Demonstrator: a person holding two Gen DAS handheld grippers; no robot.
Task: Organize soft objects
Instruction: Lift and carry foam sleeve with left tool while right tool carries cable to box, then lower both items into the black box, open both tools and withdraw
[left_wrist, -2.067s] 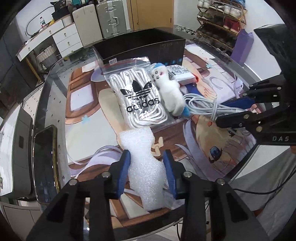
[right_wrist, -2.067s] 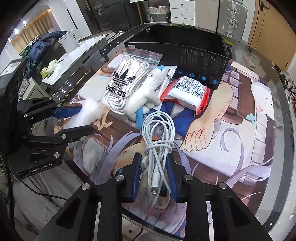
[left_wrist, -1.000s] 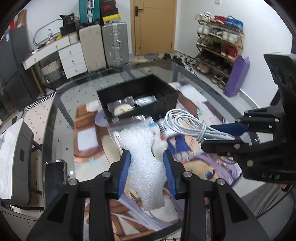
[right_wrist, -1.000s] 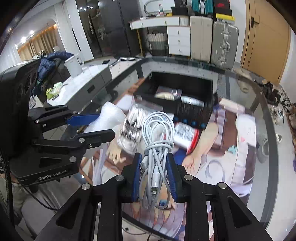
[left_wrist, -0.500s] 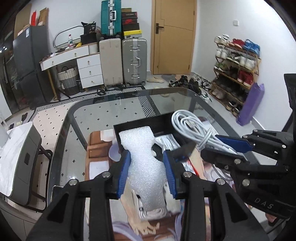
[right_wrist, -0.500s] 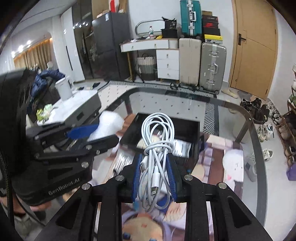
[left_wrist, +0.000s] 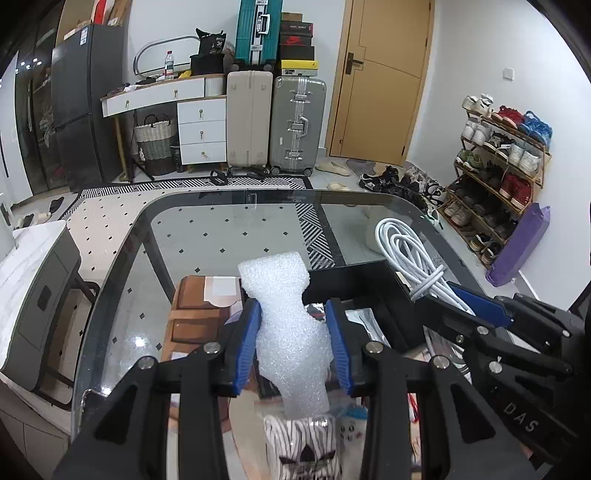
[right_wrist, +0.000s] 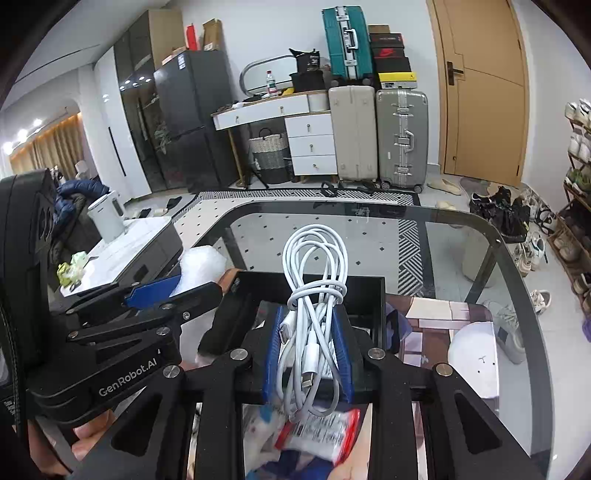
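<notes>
My left gripper (left_wrist: 293, 314) is shut on a white foam sheet (left_wrist: 288, 325), held up over the near wall of the black box (left_wrist: 354, 284). My right gripper (right_wrist: 309, 321) is shut on a coiled white cable (right_wrist: 314, 291) and hangs over the same black box (right_wrist: 365, 288). In the left wrist view the right gripper (left_wrist: 454, 291) stands at the right with the cable (left_wrist: 410, 254). In the right wrist view the left gripper (right_wrist: 170, 290) and its foam (right_wrist: 201, 264) are at the left. Silvery packets lie inside the box.
Below the grippers lie a bag of white laces with a black logo (left_wrist: 306, 443), a white plush toy (left_wrist: 351, 424) and a red-edged packet (right_wrist: 325, 432) on the glass table (left_wrist: 221, 236). A patterned mat covers the table's near part. A hand (right_wrist: 92, 432) holds the left gripper.
Both grippers have risen and advanced toward the black box with the foam and cable still clamped. The laces, plush toy and packet have dropped to the bottom of the views.
</notes>
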